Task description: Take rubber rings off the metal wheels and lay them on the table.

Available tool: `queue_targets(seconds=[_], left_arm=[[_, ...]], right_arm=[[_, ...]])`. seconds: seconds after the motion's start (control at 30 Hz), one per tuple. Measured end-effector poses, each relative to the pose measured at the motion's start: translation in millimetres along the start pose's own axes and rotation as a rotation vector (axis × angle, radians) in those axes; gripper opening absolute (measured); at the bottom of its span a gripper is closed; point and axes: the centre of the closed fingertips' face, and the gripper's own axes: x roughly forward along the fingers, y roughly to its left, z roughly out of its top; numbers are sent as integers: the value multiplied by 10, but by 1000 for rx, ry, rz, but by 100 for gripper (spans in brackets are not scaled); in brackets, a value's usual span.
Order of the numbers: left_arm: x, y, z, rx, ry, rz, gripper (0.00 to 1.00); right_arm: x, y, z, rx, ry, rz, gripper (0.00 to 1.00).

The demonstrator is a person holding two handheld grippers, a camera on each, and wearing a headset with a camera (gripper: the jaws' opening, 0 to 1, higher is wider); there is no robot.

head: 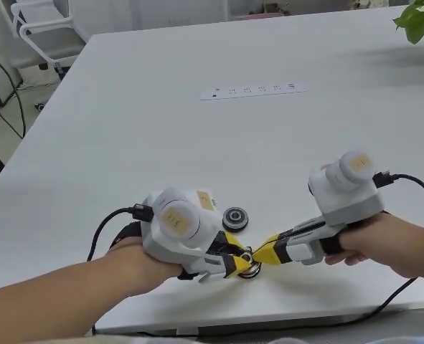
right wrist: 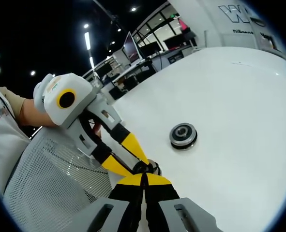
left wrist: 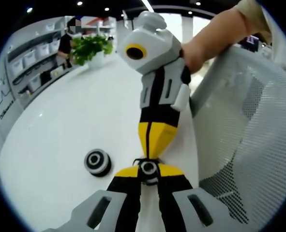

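L gripper (head: pixel 234 264) clamped on wheel (left wrist: pixel 148 170), bottom centre, prob. to anchor it. R gripper (head: pixel 263 255) pinched shut on its ring (left wrist: pixel 143 160) to peel. 2nd wheel (head: pixel 235 218) just above, untouched.

wheel (head: pixel 252 273) half hidden by jaws, plant (head: pixel 420 20) cropped

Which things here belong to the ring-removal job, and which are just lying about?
Part of the job:
- held wheel, between both sets of jaws
- free wheel, lying on the table
- left hand-held gripper
- right hand-held gripper

Just lying about:
- power strip
- plant
- office chair
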Motion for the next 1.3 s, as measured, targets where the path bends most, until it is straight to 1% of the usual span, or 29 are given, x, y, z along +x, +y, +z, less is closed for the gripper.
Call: queue_targets(seconds=[0.17,0.2,0.23,0.27,0.3,0.33,0.43,0.47,0.5,0.53,0.6,0.67,0.73,0.87,1.0,1.07,1.17,1.3], left_arm=[[0,0,0,-2,0,1,12],[-1,-1,0,-1,0,1,12],[0,-1,0,-2,0,2,12],[-4,-1,0,3,0,1,12],[-5,-1,0,-2,-3,2,12],[-4,0,2,-4,-5,2,12],[-2,-2,5,-3,-3,2,12],[-2,-2,6,-4,-3,2,12],[-2,-2,5,-5,-5,2,12],[-3,-2,5,-4,-5,1,12],[-2,-2,7,-4,-5,1,12],[-4,-4,9,-5,-5,1,12],[-5,-5,10,-4,-5,0,12],[-7,-11,10,-10,-11,-5,12],[-7,-13,10,-12,-12,-8,13],[-7,-12,13,-27,-14,-14,13],[-6,-17,16,-30,-14,-18,14],[-12,-20,17,-60,-16,-33,15]], right_arm=[[7,42,5,2,-2,13,0],[14,70,2,7,-1,26,0],[40,191,53,27,-29,85,0],[46,210,58,19,-23,89,0],[34,159,54,-52,-8,55,0],[37,170,58,-10,-18,57,0],[-3,147,67,17,-40,70,0],[-22,194,122,43,-68,100,0],[-34,180,141,51,-77,93,0],[-32,168,102,39,-62,88,0],[-44,149,97,68,-73,92,0],[-53,115,82,62,-69,82,0],[-49,89,67,39,-56,63,0],[-15,95,-5,9,-23,45,0],[-22,81,-7,0,-23,46,0],[-16,73,-9,0,-22,47,0],[-16,54,-15,1,-19,49,0],[-17,66,-20,0,-20,51,0]])
